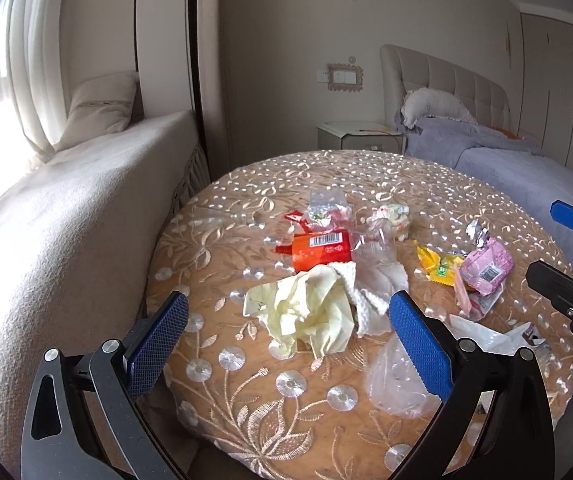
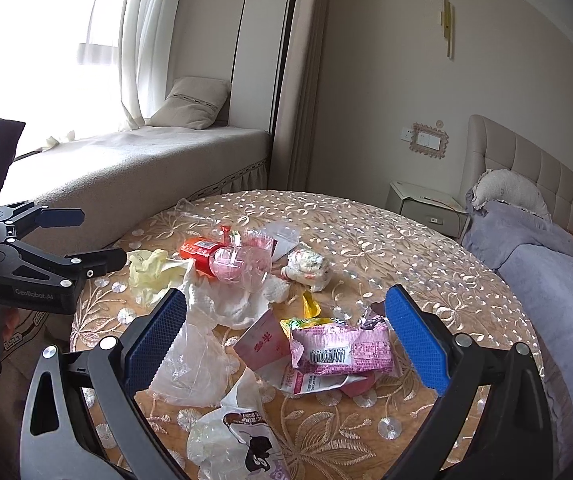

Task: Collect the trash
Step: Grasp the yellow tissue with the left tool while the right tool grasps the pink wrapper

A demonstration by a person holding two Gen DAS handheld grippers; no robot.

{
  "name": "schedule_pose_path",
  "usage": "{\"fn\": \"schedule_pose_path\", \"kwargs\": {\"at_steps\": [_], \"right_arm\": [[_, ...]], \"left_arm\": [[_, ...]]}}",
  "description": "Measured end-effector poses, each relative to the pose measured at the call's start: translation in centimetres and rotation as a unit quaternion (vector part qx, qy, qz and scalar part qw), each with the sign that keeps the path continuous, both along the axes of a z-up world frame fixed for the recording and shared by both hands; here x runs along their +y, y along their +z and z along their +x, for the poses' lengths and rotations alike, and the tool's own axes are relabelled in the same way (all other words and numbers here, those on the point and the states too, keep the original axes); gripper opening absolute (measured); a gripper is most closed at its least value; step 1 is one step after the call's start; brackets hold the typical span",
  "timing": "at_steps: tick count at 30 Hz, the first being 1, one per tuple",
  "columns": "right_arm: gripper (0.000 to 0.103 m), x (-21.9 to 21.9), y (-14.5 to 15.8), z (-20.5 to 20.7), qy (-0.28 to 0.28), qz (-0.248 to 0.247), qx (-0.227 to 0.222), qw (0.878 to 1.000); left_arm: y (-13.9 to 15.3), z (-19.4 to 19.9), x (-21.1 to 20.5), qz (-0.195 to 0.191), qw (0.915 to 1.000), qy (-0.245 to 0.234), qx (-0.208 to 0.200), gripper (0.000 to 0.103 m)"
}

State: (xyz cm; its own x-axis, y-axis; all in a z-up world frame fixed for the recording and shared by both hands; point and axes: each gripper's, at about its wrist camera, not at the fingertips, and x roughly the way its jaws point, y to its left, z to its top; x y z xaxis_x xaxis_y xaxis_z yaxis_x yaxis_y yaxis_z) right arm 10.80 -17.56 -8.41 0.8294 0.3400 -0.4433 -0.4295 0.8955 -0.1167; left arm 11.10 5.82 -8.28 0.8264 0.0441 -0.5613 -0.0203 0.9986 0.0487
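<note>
Trash lies scattered on a round table with an embroidered cloth (image 1: 246, 400). My left gripper (image 1: 286, 336) is open above a crumpled pale yellow paper (image 1: 306, 312) and a white tissue (image 1: 370, 292). An orange packet (image 1: 318, 250) lies behind them. My right gripper (image 2: 286, 328) is open over a pink wrapper (image 2: 342, 352) and a pink paper cup piece (image 2: 262, 344). A clear plastic bag (image 2: 190, 364) lies by its left finger. The right gripper also shows in the left wrist view (image 1: 562, 256), and the left gripper in the right wrist view (image 2: 86, 236).
A yellow candy wrapper (image 1: 438, 266) and a crumpled patterned wrapper (image 1: 394, 218) lie further back. A printed plastic bag (image 2: 242, 440) lies at the near edge. A cushioned window seat (image 1: 66, 220) stands left, a bed (image 1: 526, 168) right, a nightstand (image 1: 358, 136) behind.
</note>
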Motion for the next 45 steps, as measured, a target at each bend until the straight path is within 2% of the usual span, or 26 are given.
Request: {"fn": "schedule_pose_path", "kwargs": {"at_steps": [8,14,15,17,19,22,24,26,30,37,38,40,41,43,45], "right_arm": [[0.099,1.0,-1.0,2.7,-0.001,-0.006,0.019,1.000],[0.099,1.0,-2.3,4.5,-0.014,-0.013,0.039,0.999],[0.099,1.0,-2.5,4.7,-0.017,-0.015,0.042,0.999],[0.099,0.9,-2.8,5.1,-0.022,-0.017,0.049,0.998],[0.099,0.8,-3.1,5.5,-0.025,-0.014,0.055,0.998],[0.099,0.4,-3.4,5.9,-0.030,-0.007,0.068,0.997],[0.099,0.2,-3.7,6.3,-0.038,-0.006,0.078,0.996],[0.099,-0.1,-3.9,6.5,-0.046,-0.005,0.086,0.995],[0.099,-0.9,-4.4,7.1,-0.072,-0.011,0.102,0.992],[0.099,-2.5,-6.7,9.3,-0.102,-0.003,0.176,0.979],[0.097,-2.5,-7.0,9.5,-0.101,-0.004,0.183,0.978],[0.072,-2.9,-7.2,9.4,-0.105,0.000,0.181,0.978],[0.052,-3.2,-7.0,9.3,-0.101,0.010,0.182,0.978],[0.047,-4.0,-6.7,9.3,-0.090,0.038,0.194,0.976],[0.041,-4.4,-6.3,8.9,-0.090,0.045,0.187,0.977]], "left_arm": [[-2.6,4.4,1.5,-0.020,0.9991,0.005,0.036,0.098],[-4.5,7.1,2.0,-0.044,0.9970,-0.010,0.062,0.096],[-4.7,7.5,2.0,-0.048,0.9965,-0.015,0.067,0.092],[-5.3,8.2,2.0,-0.069,0.9938,-0.036,0.080,0.072],[-5.6,8.5,1.6,-0.084,0.9908,-0.060,0.088,0.065],[-5.9,8.6,0.5,-0.070,0.9900,-0.083,0.090,0.053],[-5.9,8.4,0.1,-0.062,0.9906,-0.085,0.088,0.049],[-5.6,7.9,-0.1,-0.059,0.9917,-0.081,0.081,0.045],[-3.5,6.3,0.2,-0.055,0.9944,-0.073,0.053,0.044],[0.5,3.7,0.3,-0.052,0.9963,-0.068,0.007,0.044],[0.8,3.5,0.2,-0.051,0.9961,-0.072,0.006,0.044],[1.1,3.3,-0.2,-0.049,0.9960,-0.074,0.002,0.044],[1.3,3.2,-0.4,-0.048,0.9960,-0.075,0.001,0.044],[1.4,3.0,-0.7,-0.049,0.9958,-0.077,0.000,0.044],[1.6,2.8,-0.9,-0.049,0.9958,-0.078,-0.002,0.044]]}}
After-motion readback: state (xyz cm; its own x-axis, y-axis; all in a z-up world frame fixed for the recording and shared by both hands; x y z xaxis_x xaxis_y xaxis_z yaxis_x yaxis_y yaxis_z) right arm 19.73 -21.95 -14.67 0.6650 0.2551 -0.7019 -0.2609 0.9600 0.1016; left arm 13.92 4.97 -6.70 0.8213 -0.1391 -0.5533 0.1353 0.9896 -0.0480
